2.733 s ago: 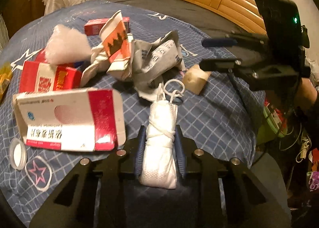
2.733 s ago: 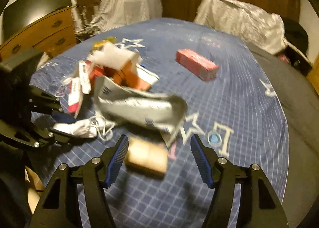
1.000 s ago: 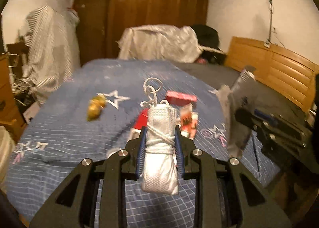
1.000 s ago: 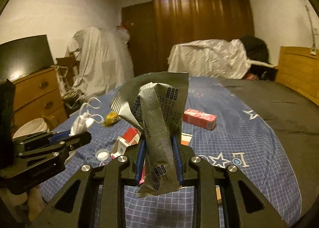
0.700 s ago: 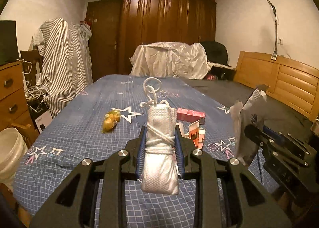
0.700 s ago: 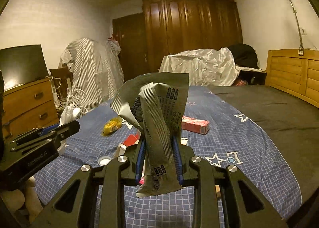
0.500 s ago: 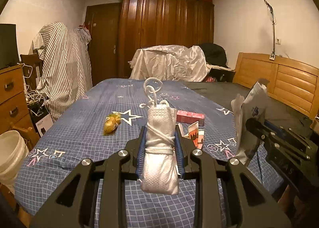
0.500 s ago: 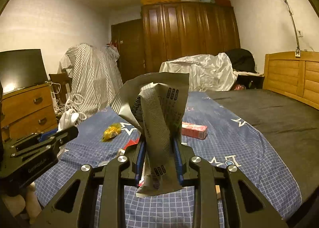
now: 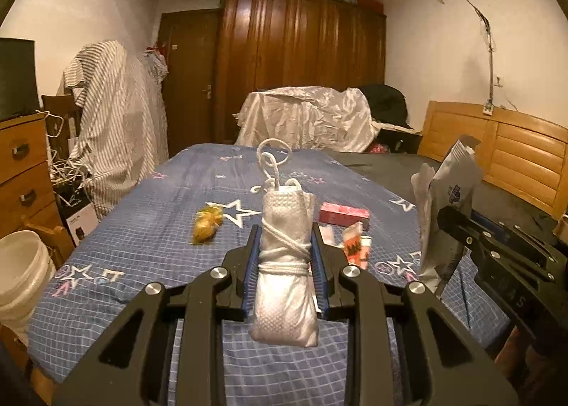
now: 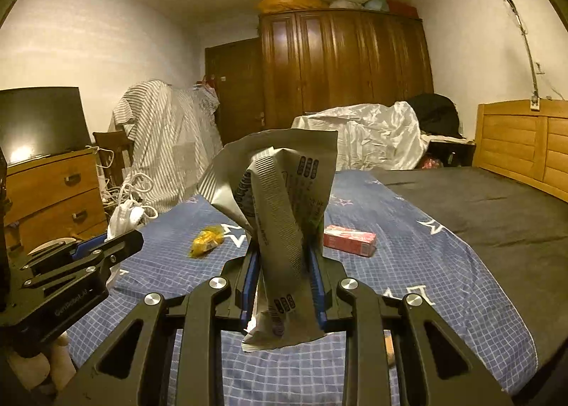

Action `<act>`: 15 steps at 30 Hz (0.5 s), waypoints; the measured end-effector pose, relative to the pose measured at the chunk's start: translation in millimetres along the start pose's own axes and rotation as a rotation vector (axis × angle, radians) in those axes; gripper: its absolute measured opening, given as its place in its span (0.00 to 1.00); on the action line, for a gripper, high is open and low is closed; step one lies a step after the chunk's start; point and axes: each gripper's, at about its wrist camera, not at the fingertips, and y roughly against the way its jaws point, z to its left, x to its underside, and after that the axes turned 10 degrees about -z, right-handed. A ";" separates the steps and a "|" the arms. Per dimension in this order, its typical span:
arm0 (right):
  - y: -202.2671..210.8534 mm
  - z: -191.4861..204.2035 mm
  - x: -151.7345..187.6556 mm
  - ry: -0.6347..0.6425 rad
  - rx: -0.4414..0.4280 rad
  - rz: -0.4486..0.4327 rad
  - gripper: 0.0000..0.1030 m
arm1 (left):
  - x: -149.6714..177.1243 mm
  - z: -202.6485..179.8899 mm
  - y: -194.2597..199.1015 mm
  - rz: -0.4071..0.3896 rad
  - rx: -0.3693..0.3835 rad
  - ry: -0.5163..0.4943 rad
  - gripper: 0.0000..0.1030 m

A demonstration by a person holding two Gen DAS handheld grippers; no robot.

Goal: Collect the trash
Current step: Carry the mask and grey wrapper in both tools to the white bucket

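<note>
left gripper (image 9: 284,257) clamps rolled mask (image 9: 285,264); right gripper (image 10: 282,281) clamps grey wrapper (image 10: 280,214); carry level to white bucket (image 9: 17,264), keep fingers tight.

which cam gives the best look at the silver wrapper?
Right wrist: the silver wrapper fills the centre, clamped in the right gripper, print legible. Left wrist shows it only side-on at the right edge, small.

The white rolled mask (image 9: 284,274) hides part of the red-and-white cartons (image 9: 355,244) behind it – their print is too small to read; the crumpled grey wrapper (image 10: 284,228) covers the same heap, and its lettering is illegible
</note>
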 end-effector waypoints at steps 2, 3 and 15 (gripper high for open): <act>-6.0 8.1 -6.1 0.008 -0.027 -0.004 0.26 | -3.4 10.9 -0.1 -0.005 -0.027 0.005 0.24; -9.7 15.5 -9.7 0.012 -0.047 -0.004 0.26 | -5.8 18.9 0.8 -0.007 -0.044 0.010 0.24; -84.4 171.6 -56.0 0.049 -0.378 0.021 0.26 | -37.0 158.6 26.4 -0.035 -0.309 0.064 0.24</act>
